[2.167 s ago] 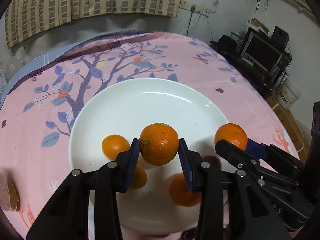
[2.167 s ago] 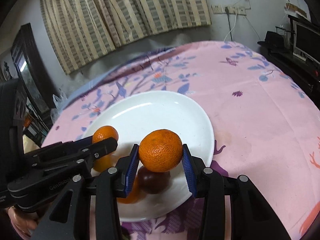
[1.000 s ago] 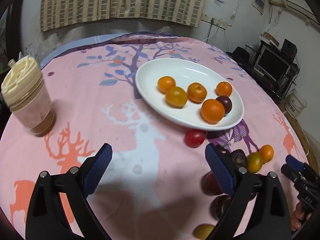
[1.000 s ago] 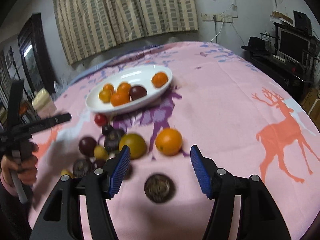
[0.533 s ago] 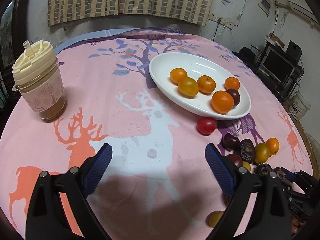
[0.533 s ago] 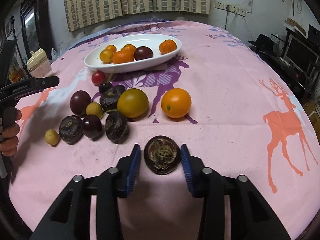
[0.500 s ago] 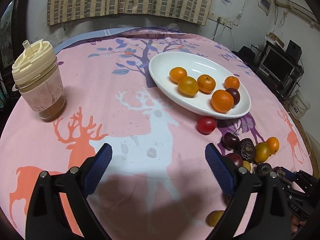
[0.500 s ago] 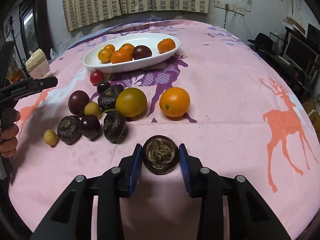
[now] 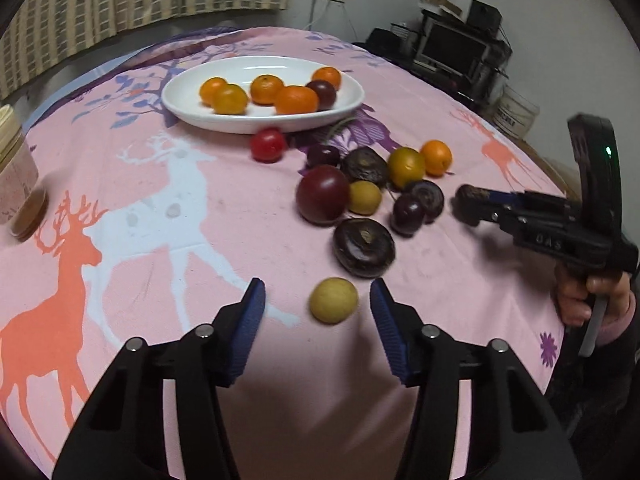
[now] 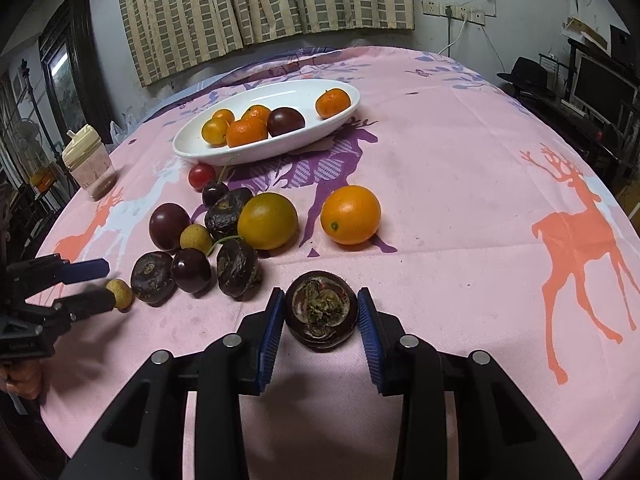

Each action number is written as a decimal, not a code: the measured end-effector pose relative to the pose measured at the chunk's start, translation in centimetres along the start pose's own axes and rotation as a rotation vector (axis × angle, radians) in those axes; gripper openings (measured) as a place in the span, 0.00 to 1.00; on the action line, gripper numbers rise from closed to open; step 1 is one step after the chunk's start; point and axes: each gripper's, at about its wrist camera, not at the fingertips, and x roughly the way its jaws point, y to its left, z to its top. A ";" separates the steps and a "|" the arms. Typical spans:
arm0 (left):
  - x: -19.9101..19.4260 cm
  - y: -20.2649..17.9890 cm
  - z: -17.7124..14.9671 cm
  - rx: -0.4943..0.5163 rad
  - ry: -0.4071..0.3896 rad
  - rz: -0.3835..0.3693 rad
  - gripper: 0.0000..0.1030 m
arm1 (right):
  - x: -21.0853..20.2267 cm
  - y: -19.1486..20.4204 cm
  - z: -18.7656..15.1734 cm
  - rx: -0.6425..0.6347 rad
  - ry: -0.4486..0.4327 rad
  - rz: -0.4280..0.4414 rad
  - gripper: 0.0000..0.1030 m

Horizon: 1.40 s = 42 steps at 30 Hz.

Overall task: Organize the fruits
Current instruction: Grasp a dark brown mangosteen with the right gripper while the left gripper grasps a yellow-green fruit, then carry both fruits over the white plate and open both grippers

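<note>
A white oval plate holds several oranges and a dark plum at the far side of the pink tablecloth. A loose cluster of fruit lies nearer. My left gripper is open, its jaws on either side of a small yellow fruit that rests on the cloth; it also shows in the right wrist view. My right gripper is shut on a dark mangosteen low over the cloth, and it shows in the left wrist view.
The cluster holds a big dark plum, a dark mangosteen, a yellow-green fruit, an orange and a red tomato. A lidded cup stands at the left. The table edge is near me.
My left gripper has come down and forward over the small yellow fruit and its jaws have narrowed. My right gripper has closed on the mangosteen; both dropped their oranges on the plate earlier.
</note>
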 end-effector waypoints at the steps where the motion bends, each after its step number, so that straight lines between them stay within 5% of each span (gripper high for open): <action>1: 0.1 -0.2 0.0 0.011 0.005 0.000 0.48 | 0.0 0.0 0.0 -0.002 -0.002 0.003 0.36; 11: 1.2 -0.8 -0.2 0.048 0.061 0.016 0.27 | -0.2 -0.1 -0.1 0.000 -0.011 0.023 0.36; 21: 0.6 -0.6 0.3 0.040 0.044 0.026 0.25 | -1.0 0.0 0.1 -0.017 -0.045 0.055 0.36; 26: -1.6 0.6 5.7 0.019 -0.086 0.047 0.25 | -1.7 0.8 3.5 -0.025 -0.105 0.094 0.36; 31: -0.2 3.0 13.6 -0.086 -0.183 0.077 0.26 | -0.1 2.5 10.7 -0.021 -0.195 0.105 0.36; 37: 5.9 7.1 19.9 -0.240 -0.148 0.146 0.25 | 6.0 2.4 18.2 0.067 -0.210 0.047 0.36; 42: 9.9 8.8 21.6 -0.278 -0.087 0.148 0.25 | 11.0 2.0 19.8 0.095 -0.129 0.035 0.36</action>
